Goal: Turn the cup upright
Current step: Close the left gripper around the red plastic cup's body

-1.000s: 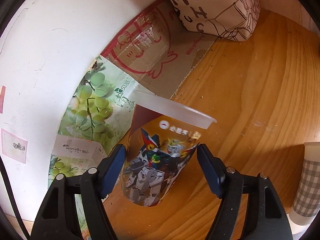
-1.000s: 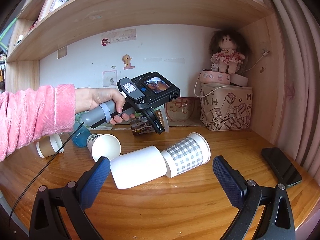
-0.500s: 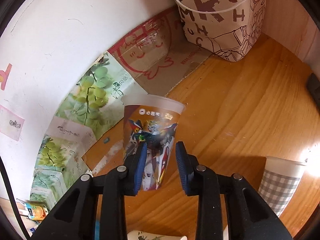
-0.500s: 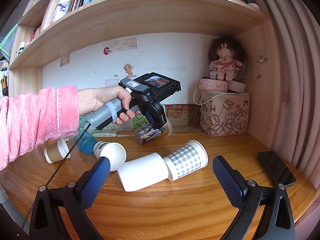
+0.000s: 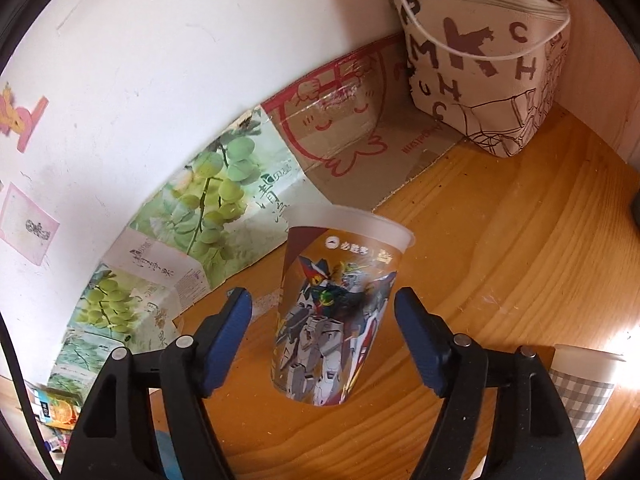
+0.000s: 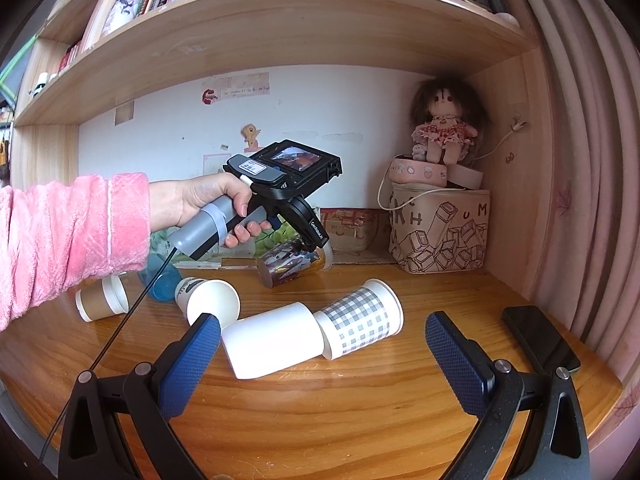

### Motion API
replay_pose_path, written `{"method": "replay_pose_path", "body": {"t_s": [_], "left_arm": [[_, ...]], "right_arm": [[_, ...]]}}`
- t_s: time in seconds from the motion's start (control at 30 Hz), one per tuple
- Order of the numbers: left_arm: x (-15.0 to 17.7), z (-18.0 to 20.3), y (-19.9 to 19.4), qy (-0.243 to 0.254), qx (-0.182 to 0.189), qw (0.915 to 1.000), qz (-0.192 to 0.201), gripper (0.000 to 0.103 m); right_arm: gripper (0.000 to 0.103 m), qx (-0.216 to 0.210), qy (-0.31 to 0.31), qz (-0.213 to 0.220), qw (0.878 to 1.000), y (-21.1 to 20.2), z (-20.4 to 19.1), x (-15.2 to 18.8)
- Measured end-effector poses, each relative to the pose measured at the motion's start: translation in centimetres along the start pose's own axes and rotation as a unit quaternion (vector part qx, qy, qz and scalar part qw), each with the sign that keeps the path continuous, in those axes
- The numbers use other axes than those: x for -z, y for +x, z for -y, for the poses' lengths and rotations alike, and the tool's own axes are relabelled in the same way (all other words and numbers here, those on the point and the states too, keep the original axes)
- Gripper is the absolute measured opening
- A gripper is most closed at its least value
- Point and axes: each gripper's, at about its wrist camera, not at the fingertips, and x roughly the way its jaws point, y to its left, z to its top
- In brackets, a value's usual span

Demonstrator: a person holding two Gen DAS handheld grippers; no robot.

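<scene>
Checked cup point(image 5: 580, 392) cut off by frame edge, lower rt.

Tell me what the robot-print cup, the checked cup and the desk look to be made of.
Robot-print cup: likely plastic, with a frosted, translucent rim and a glossy printed wrap. Checked cup: probably paper, with a matte grey-and-white check print and a rolled white rim. Desk: wood or wood veneer, with visible grain and a shiny varnish that reflects light.

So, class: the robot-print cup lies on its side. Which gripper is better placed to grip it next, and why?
Left. The left gripper already straddles the robot-print cup, fingers open either side. The right gripper hovers far back, over other cups.
</scene>
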Motion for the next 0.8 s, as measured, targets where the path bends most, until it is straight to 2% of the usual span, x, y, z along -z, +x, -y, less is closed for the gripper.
{"method": "replay_pose_path", "body": {"t_s": [0.17,0.4,0.8], "left_arm": [[-0.2,-0.6,1.7,-0.021,0.035,0.9989,-0.022,0.079],[-0.2,-0.5,4.0,-0.037,0.052,0.9972,-0.040,0.079],[-0.1,-2.2,3.9,-0.067,0.080,0.9940,-0.035,0.078]], "right_arm": [[0.103,-0.005,0.001,-0.004,1.000,0.5,-0.1,0.2],[0.103,-0.007,-0.006,-0.020,1.000,1.3,-0.5,0.3],[0.103,-0.017,-0.002,-0.030,0.999,1.9,-1.0,0.5]]}}
